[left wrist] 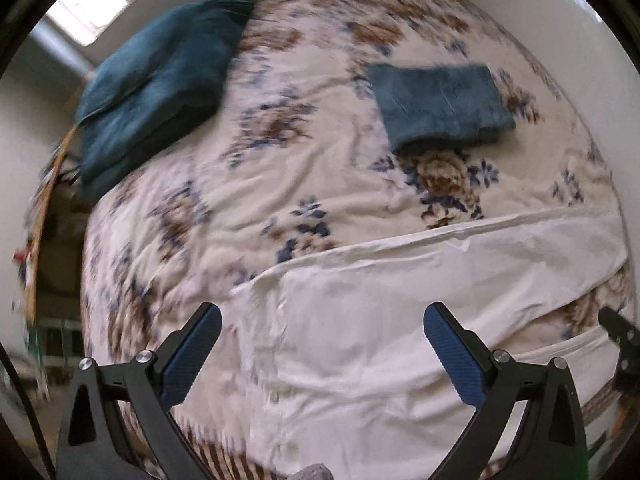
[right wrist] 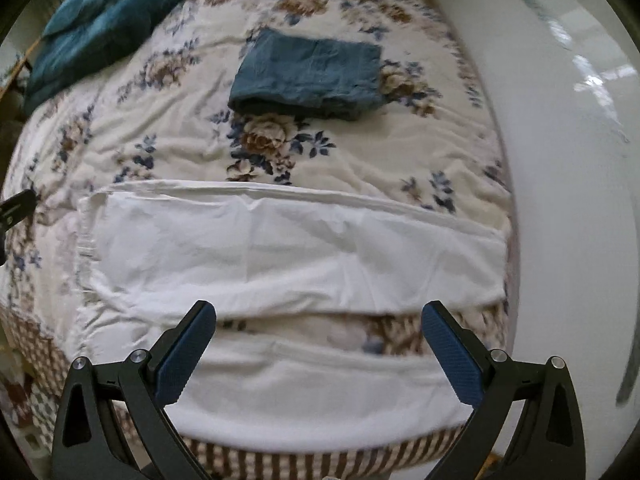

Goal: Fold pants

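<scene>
White pants (right wrist: 296, 248) lie spread flat across the near part of a floral bedspread (right wrist: 168, 128), both legs running left to right with a gap between them at the right end. They also show in the left wrist view (left wrist: 400, 320). My left gripper (left wrist: 322, 316) is open and empty, above the waist end of the pants. My right gripper (right wrist: 319, 314) is open and empty, above the gap between the two legs. The tip of the right gripper shows at the right edge of the left wrist view (left wrist: 618, 326).
A folded blue garment (right wrist: 308, 74) lies farther back on the bed, also in the left wrist view (left wrist: 440, 106). Dark teal pillows (left wrist: 160, 80) sit at the far left. A white wall (right wrist: 568, 160) runs along the bed's right side. The bed's near edge shows a brown striped border (right wrist: 320, 454).
</scene>
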Demonstrator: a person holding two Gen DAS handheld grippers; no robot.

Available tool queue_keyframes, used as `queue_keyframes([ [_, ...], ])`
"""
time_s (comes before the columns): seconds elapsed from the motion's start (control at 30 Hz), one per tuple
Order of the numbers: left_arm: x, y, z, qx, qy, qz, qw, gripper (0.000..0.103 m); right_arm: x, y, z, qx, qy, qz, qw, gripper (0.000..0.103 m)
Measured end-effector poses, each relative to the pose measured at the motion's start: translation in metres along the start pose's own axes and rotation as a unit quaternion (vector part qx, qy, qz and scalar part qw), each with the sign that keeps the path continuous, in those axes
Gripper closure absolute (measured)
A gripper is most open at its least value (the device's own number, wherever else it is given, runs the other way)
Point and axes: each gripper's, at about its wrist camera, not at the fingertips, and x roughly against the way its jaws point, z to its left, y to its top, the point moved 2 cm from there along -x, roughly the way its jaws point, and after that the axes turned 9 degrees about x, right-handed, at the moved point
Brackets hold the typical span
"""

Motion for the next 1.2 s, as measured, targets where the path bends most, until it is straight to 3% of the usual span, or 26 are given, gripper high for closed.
queue_keyframes([
  [0.07, -0.045, 0.013, -0.015, -0.045, -0.016, 0.025, 0.9985, 0.001, -0.033, 0.017, 0.005, 0.039, 0.012, 0.006, 0.999, 0.000],
  [0.2, -0.134, 0.025, -0.046, -0.133, -0.048, 0.102, 0.9847, 0.030, -0.114, 0.062, 0.026, 0.159, 0.049, 0.040, 0.985, 0.000],
  [0.23, -0.164, 0.028, -0.057, -0.177, -0.050, 0.123, 0.9753, 0.030, -0.130, 0.067, 0.033, 0.184, 0.051, 0.049, 0.980, 0.000],
  [0.33, -0.214, 0.026, -0.072, -0.244, -0.046, 0.151, 0.9568, 0.030, -0.196, 0.094, 0.046, 0.265, 0.046, 0.093, 0.959, 0.000],
  [0.4, -0.244, 0.025, -0.076, -0.271, -0.051, 0.182, 0.9440, 0.030, -0.230, 0.102, 0.056, 0.308, 0.061, 0.123, 0.941, 0.000],
  [0.43, -0.261, 0.021, -0.078, -0.286, -0.063, 0.208, 0.9333, 0.030, -0.246, 0.105, 0.061, 0.327, 0.066, 0.133, 0.933, 0.000],
  [0.5, -0.274, 0.021, -0.080, -0.297, -0.083, 0.225, 0.9242, 0.030, -0.270, 0.106, 0.066, 0.349, 0.079, 0.155, 0.921, 0.002],
  [0.53, -0.276, 0.022, -0.079, -0.294, -0.090, 0.231, 0.9230, 0.031, -0.280, 0.105, 0.069, 0.356, 0.090, 0.163, 0.916, 0.008],
  [0.6, -0.273, 0.025, -0.077, -0.293, -0.103, 0.226, 0.9233, 0.041, -0.287, 0.104, 0.072, 0.361, 0.117, 0.159, 0.911, 0.024],
  [0.63, -0.267, 0.026, -0.074, -0.297, -0.112, 0.224, 0.9215, 0.057, -0.286, 0.103, 0.074, 0.364, 0.133, 0.152, 0.909, 0.037],
  [0.67, -0.263, 0.028, -0.071, -0.299, -0.117, 0.221, 0.9210, 0.066, -0.283, 0.103, 0.074, 0.358, 0.146, 0.139, 0.912, 0.052],
  [0.7, -0.257, 0.031, -0.066, -0.294, -0.120, 0.218, 0.9228, 0.079, -0.280, 0.104, 0.071, 0.346, 0.156, 0.128, 0.916, 0.061],
  [0.73, -0.251, 0.036, -0.060, -0.282, -0.125, 0.216, 0.9264, 0.089, -0.274, 0.105, 0.066, 0.327, 0.169, 0.111, 0.923, 0.079],
  [0.77, -0.245, 0.039, -0.055, -0.275, -0.128, 0.211, 0.9293, 0.091, -0.270, 0.106, 0.062, 0.312, 0.179, 0.100, 0.928, 0.087],
  [0.97, -0.192, 0.041, -0.031, -0.239, -0.122, 0.161, 0.9497, 0.095, -0.222, 0.079, 0.039, 0.257, 0.224, 0.026, 0.940, 0.093],
  [1.1, -0.144, 0.038, -0.012, -0.212, -0.118, 0.130, 0.9614, 0.095, -0.183, 0.040, 0.042, 0.253, 0.229, -0.001, 0.940, 0.094],
  [1.2, -0.098, 0.025, 0.010, -0.163, -0.128, 0.108, 0.9724, 0.096, -0.154, 0.001, 0.047, 0.248, 0.227, -0.021, 0.941, 0.095],
])
